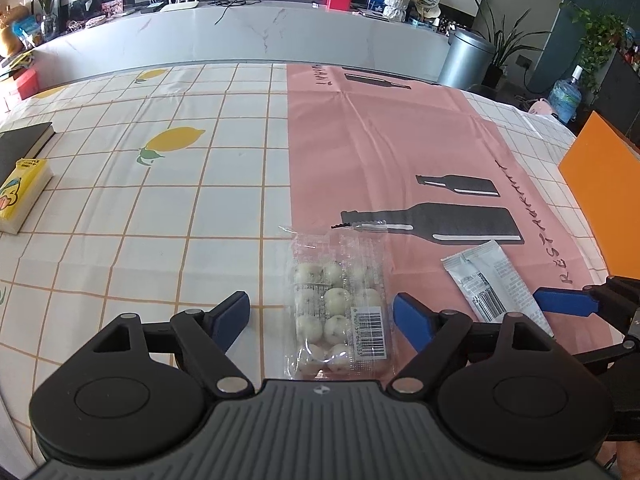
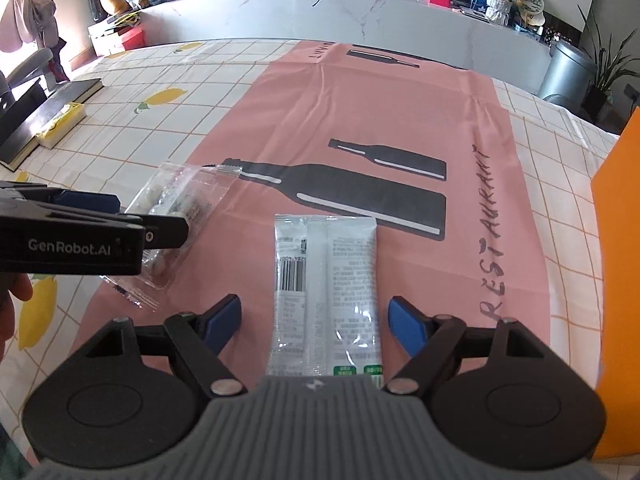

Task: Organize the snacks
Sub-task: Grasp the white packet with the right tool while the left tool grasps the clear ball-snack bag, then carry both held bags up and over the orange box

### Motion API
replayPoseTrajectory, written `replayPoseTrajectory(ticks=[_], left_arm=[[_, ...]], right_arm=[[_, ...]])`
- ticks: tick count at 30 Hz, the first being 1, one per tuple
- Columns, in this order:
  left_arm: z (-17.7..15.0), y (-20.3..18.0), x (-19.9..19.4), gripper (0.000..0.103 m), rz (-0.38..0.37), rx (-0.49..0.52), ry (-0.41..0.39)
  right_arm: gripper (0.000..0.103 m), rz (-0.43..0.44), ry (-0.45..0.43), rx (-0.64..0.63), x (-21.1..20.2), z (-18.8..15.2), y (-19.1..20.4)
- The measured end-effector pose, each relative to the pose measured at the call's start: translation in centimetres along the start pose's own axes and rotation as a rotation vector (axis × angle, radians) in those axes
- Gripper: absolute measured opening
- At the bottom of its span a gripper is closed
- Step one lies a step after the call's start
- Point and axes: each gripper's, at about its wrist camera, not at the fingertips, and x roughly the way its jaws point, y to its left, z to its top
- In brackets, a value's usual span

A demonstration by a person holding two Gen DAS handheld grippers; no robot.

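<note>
Snacks lie in two packets on the table: a clear plastic tray pack of small white round balls (image 1: 340, 304) with a barcode label, and a flat silvery-white sachet printed with text and a barcode (image 2: 326, 292). Both rest near the front edge of a pink paper sheet printed with dark bottle shapes (image 1: 400, 140), which is spread over a white tablecloth with an orange grid and yellow lemons (image 1: 160, 200). The tray pack sits on the left margin of the pink sheet, its sealed end overlapping one printed bottle neck; the sachet lies to its right, close by but apart. The left gripper (image 1: 322, 314) is spread wide, its blue-padded fingers on either side of the tray pack and not touching it. The right gripper (image 2: 314, 322) is likewise spread wide, its blue fingers flanking the sachet with a gap on each side. In the right wrist view the left gripper reaches in from the left over the tray pack. An orange upright panel (image 1: 600, 196) stands at the table's right edge. At the far left lie a yellow tissue pack (image 1: 24, 194) and a black book (image 1: 20, 144), touching each other.
</note>
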Motion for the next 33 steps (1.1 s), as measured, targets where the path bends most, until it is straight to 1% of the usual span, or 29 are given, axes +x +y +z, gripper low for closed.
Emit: replayPoseTrajectory(ticks=[3, 6, 8, 10, 12, 13, 18, 23, 27, 33], left_arm=[[0.0, -0.4, 0.2, 0.098, 0.002, 0.027, -0.007], [0.0, -0.6, 0.4, 0.099, 0.000, 0.047, -0.011], [0.0, -0.8, 0.4, 0.098, -0.004, 0.060, -0.011], [-0.1, -1.0, 0.4, 0.089, -0.008, 0.065, -0.017], [-0.2, -1.2, 0.2, 0.069, -0.002, 0.074, -0.025], [-0.2, -1.2, 0.1, 0.066, -0.008, 0.074, -0.028], [-0.2, -1.5, 0.0, 0.062, 0.005, 0.052, -0.032], [-0.1, -1.8, -0.1, 0.059, 0.018, 0.038, -0.023], [-0.1, -2.6, -0.5, 0.059, 0.031, 0.049, -0.001], [0.4, -4.7, -2.4, 0.059, 0.010, 0.068, -0.029]], right_arm=[[0.074, -0.005, -0.035, 0.003, 0.0, -0.2, -0.3], [0.062, -0.012, -0.065, 0.008, -0.1, -0.3, -0.7], [0.051, -0.011, -0.081, 0.003, -0.2, -0.4, -0.8], [0.050, -0.006, -0.092, -0.005, -0.2, -0.5, -0.8], [0.049, 0.000, -0.102, -0.009, -0.3, -0.8, -0.9], [0.049, 0.003, -0.105, -0.008, -0.3, -0.8, -1.0], [0.047, 0.020, -0.113, 0.003, -0.4, -0.9, -1.3], [0.046, 0.032, -0.109, 0.026, -0.9, -1.0, -1.6], [0.046, 0.042, -0.128, 0.041, -2.1, -0.9, -2.0], [0.045, 0.046, -0.153, 0.100, -4.6, -0.6, -3.5]])
